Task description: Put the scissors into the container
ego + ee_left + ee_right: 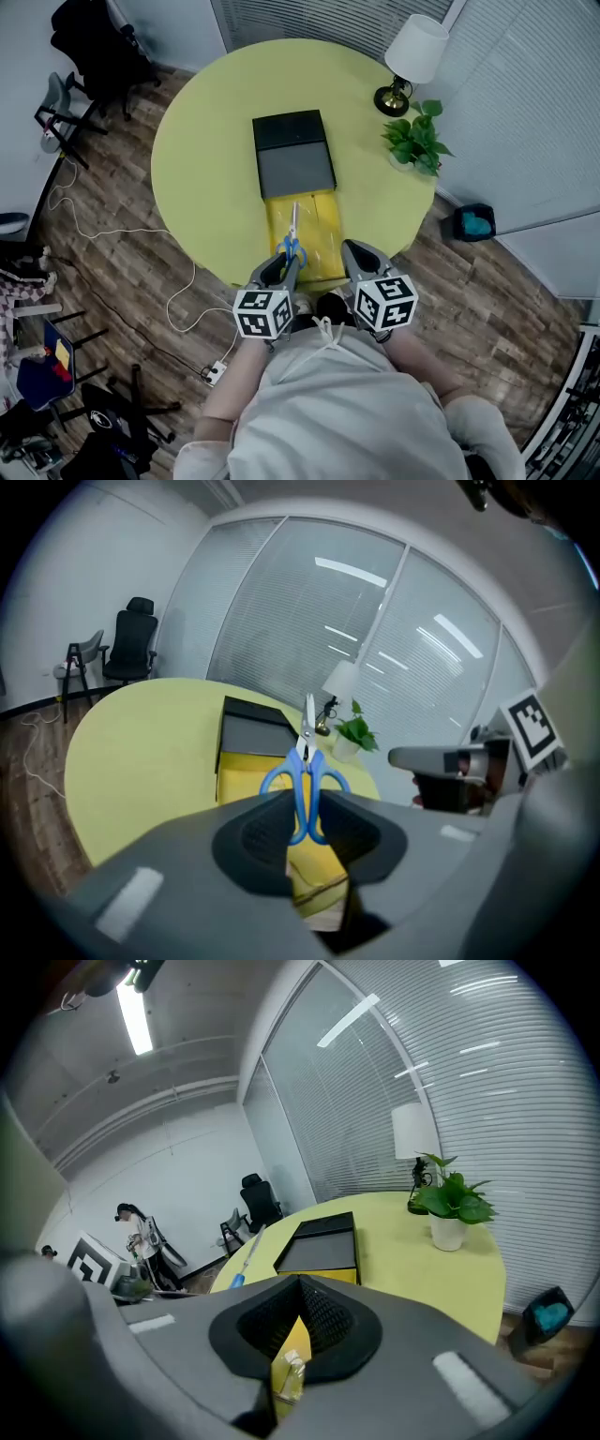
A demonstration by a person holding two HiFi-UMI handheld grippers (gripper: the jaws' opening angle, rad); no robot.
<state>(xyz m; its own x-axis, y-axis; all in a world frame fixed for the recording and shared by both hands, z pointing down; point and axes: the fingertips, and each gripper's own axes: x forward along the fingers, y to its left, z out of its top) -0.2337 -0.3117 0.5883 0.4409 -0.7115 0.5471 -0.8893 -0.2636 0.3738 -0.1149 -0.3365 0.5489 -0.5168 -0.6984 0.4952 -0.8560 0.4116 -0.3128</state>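
Note:
Blue-handled scissors (292, 239) (305, 771) hang over the yellow open container (323, 225) (242, 778) at the table's near edge, blades pointing away from me. My left gripper (286, 267) (302, 803) is shut on their handles. A dark lid or box (292, 155) (319, 1249) sits against the container's far end. My right gripper (356, 255) (300, 1288) hovers just right of the container, shut with nothing in it. In the right gripper view the scissors (246, 1255) show at the left, and a strip of yellow container (333, 1276) lies under the lid.
The round yellow table (206, 169) holds a white lamp (412, 56) and a potted plant (417, 141) at its far right. Black chairs (94, 56) stand on the wood floor at the left, and a teal bin (476, 223) at the right. A person (141, 1237) stands in the background.

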